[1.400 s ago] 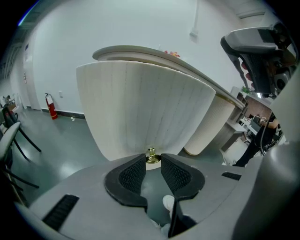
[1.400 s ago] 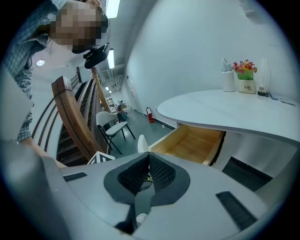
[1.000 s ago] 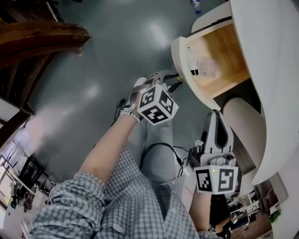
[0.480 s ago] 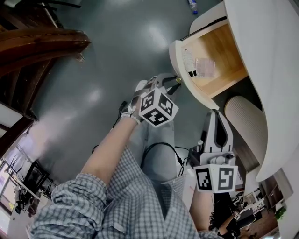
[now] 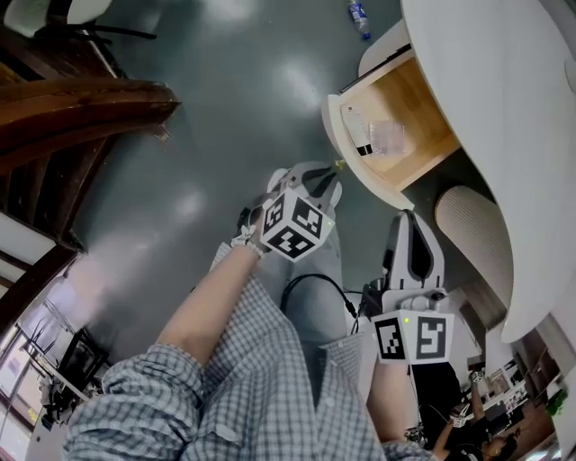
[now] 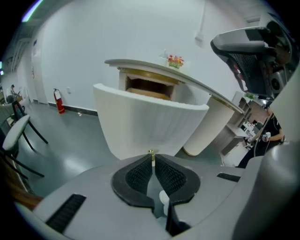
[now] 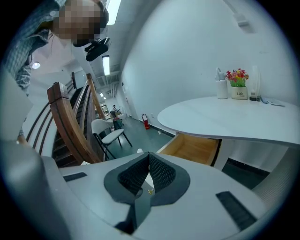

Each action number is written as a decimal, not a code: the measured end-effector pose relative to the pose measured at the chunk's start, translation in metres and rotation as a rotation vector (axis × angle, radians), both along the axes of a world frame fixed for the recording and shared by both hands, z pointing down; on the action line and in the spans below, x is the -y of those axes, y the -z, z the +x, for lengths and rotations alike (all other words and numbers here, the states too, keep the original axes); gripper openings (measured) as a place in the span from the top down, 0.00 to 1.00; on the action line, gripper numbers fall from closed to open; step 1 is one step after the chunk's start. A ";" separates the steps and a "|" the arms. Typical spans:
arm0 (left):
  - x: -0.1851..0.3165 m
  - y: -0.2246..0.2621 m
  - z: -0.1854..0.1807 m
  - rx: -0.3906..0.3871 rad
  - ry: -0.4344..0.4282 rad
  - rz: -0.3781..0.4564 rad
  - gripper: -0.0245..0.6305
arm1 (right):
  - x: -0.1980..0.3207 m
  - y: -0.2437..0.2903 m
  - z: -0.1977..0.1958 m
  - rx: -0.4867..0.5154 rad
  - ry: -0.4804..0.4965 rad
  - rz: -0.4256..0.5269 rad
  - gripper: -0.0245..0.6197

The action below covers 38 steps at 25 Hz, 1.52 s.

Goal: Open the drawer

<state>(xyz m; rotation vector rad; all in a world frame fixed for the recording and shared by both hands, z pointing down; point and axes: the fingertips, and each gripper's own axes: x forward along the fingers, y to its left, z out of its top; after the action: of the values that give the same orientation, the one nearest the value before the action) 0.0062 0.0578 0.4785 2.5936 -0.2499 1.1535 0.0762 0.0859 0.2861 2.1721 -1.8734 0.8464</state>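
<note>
The white curved-front drawer (image 5: 346,149) stands pulled out from under the white table top (image 5: 504,108), its wooden inside (image 5: 423,117) exposed. It holds a clear packet (image 5: 389,137) and a white tube (image 5: 360,135). A small brass knob (image 5: 339,164) sticks out of the drawer front. My left gripper (image 5: 328,183) hangs just short of that knob; its jaws are closing to a thin slit with nothing between them. In the left gripper view the knob (image 6: 151,152) shows just past the left gripper (image 6: 153,159), with the drawer front (image 6: 150,126) behind it. My right gripper (image 5: 412,218) is shut and empty, lower right.
A ribbed white pedestal (image 5: 472,234) stands under the table beside my right gripper. A dark wooden staircase (image 5: 81,108) fills the left. A bottle (image 5: 357,15) lies on the grey floor. A chair (image 7: 110,131) and a flower pot (image 7: 238,86) show in the right gripper view.
My left gripper has drawn back a little from the drawer front and its jaws have narrowed. The drawer stays pulled out. The right gripper has hardly moved.
</note>
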 end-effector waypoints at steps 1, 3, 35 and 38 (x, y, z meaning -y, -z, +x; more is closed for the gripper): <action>0.002 0.007 -0.001 -0.005 -0.005 0.006 0.95 | 0.000 0.004 0.000 -0.003 -0.002 0.005 0.95; 0.003 0.022 -0.001 -0.020 -0.029 -0.001 0.95 | 0.001 0.013 0.002 -0.010 -0.006 0.013 0.95; 0.059 0.316 0.025 -0.372 0.023 0.066 0.95 | 0.002 0.151 0.045 -0.095 -0.079 0.226 0.95; 0.056 0.334 0.024 -0.388 0.031 0.078 0.95 | 0.002 0.167 0.051 -0.094 -0.086 0.256 0.95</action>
<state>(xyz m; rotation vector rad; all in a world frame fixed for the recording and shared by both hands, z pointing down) 0.0300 0.0018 0.1444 2.8011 -0.2504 0.6200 0.1273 0.0834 0.1195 2.4086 -1.9484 0.5311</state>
